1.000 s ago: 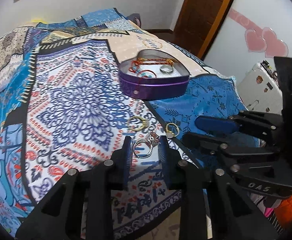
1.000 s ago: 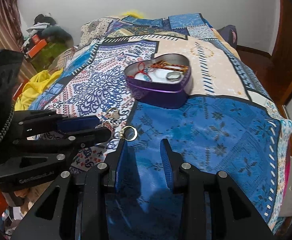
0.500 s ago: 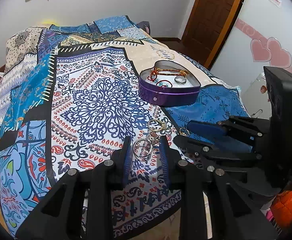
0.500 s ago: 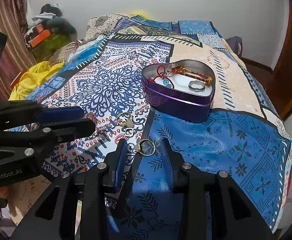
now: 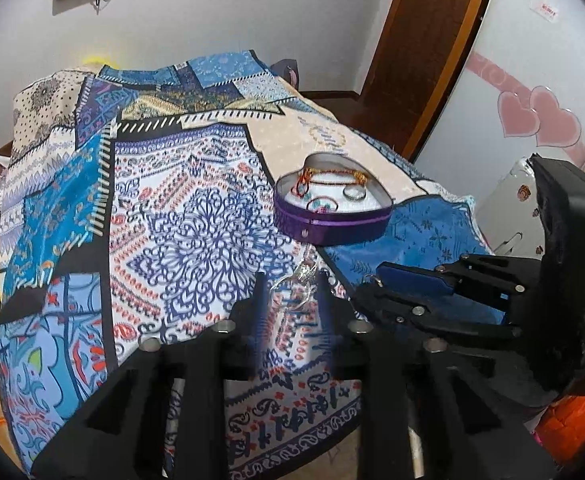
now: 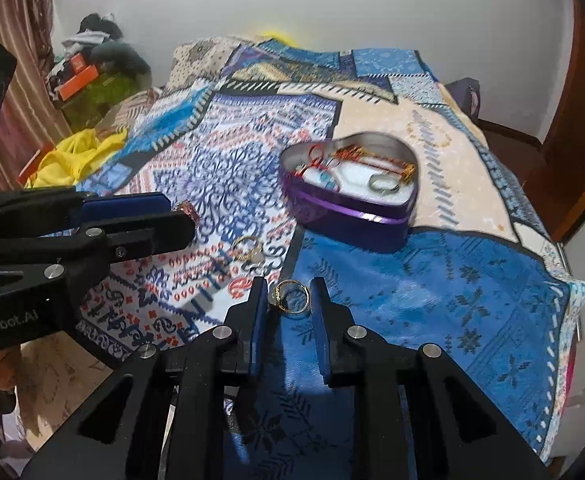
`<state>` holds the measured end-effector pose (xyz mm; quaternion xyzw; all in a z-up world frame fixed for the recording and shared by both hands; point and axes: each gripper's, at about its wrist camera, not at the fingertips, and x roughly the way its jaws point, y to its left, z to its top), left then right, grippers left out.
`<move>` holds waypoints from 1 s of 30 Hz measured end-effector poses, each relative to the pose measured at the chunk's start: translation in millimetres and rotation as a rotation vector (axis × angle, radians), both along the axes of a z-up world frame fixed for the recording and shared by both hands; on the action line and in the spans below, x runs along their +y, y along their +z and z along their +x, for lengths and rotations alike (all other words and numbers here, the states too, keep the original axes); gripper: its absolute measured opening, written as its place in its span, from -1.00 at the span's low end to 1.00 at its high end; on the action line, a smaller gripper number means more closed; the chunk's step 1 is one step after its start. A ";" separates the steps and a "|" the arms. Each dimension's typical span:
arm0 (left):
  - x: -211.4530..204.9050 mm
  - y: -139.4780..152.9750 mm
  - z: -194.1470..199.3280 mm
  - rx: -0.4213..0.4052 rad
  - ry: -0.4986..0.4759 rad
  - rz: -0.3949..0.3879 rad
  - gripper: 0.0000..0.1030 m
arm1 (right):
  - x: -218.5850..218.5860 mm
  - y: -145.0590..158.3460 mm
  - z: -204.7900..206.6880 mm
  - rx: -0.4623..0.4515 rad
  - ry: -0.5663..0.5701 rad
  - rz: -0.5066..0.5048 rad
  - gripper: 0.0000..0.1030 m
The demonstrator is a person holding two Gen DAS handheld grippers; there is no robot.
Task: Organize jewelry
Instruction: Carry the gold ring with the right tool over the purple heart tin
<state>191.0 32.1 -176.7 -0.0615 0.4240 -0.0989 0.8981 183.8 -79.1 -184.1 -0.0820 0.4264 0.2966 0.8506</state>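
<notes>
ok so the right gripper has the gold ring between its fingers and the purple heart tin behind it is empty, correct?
Not quite. The purple heart tin isn't empty: the right wrist view shows red and gold bracelets and a silver band inside. The rest holds: the gold ring sits between the fingers of the right gripper, whose jaws have just been closing.

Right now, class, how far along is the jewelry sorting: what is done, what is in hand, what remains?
Done: bracelets and a silver ring already lie in the heart-shaped tin.
In hand: the left hand-held gripper has been closing around a silver jewelled ring; the right hand-held gripper has been closing around a gold ring.
Left: one gold ring on the blanket, then both carried pieces go in.
</notes>
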 end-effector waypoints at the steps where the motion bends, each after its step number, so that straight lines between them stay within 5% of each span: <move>1: 0.0 2.2 0.9 -0.005 0.001 -0.002 -0.62 | -0.9 2.2 0.6 -0.004 -0.004 0.005 -0.63; 11: 3.5 10.7 10.5 -0.031 0.013 -0.004 -0.62 | -19.5 31.6 13.7 -0.077 -0.072 0.074 -0.62; 30: -8.7 28.5 55.5 -0.080 -0.019 -0.018 -0.62 | -22.9 42.3 45.3 -0.110 -0.103 0.135 -0.62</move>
